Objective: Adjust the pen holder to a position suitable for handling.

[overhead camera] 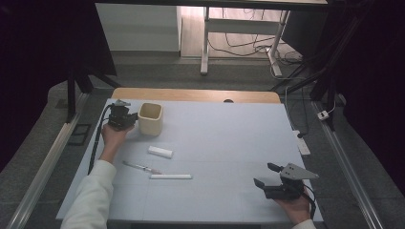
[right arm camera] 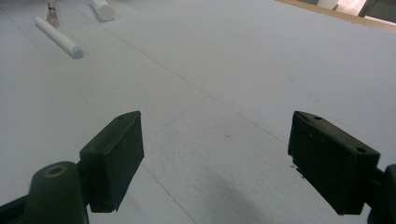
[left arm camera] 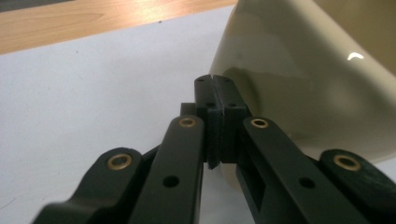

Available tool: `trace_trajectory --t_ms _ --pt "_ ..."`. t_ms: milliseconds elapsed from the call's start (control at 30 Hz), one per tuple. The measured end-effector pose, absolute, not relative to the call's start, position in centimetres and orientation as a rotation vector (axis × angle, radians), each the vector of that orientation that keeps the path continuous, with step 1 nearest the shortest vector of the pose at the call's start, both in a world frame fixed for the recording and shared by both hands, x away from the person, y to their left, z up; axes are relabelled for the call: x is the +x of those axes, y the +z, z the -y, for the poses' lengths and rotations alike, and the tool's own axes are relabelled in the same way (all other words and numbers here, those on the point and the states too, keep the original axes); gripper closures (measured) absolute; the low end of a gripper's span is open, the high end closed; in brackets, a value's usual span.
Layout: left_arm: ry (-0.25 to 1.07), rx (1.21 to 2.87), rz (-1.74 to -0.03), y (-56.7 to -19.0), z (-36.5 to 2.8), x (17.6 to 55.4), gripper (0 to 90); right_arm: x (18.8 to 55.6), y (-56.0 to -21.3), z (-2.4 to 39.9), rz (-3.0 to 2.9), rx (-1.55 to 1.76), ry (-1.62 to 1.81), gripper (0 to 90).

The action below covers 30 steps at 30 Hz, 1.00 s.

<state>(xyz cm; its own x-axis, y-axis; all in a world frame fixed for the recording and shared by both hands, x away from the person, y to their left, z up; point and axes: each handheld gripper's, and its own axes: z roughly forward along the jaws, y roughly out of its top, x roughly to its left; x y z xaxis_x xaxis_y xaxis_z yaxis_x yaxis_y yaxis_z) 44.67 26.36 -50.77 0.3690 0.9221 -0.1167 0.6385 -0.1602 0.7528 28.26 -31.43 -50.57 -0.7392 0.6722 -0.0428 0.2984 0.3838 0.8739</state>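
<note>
Left tool (overhead camera: 128,116) is fully closed, pads together, gripping nothing, tips right against the side of the cup (overhead camera: 151,118) at the far left of the counter (overhead camera: 229,138).

Risk: with shut jaws it can only push. Any nudge sideways likely slides or tips the cup, which looks light and empty. To grasp it, the jaws need to open first, and the tips are too close to the wall to open without bumping it.

Right tool (overhead camera: 267,174) is wide open, empty, parked low at the near right corner, well clear of everything.

Pen (overhead camera: 141,167), white tube (overhead camera: 170,176) and white block (overhead camera: 160,151) lie mid-counter between the hands.

Pose: left forearm stretched forward, tool level, pointing right at the cup. Right hand rests on the counter, tool aimed towards the middle.
</note>
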Motion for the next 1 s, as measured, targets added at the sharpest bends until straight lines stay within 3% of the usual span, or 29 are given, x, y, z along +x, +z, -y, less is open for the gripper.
trace_trajectory --t_ms 1000 --pt "0.478 1.92 -1.376 -52.1 -26.7 45.3 89.2 28.4 -50.8 31.3 -2.267 0.848 1.291 18.3"
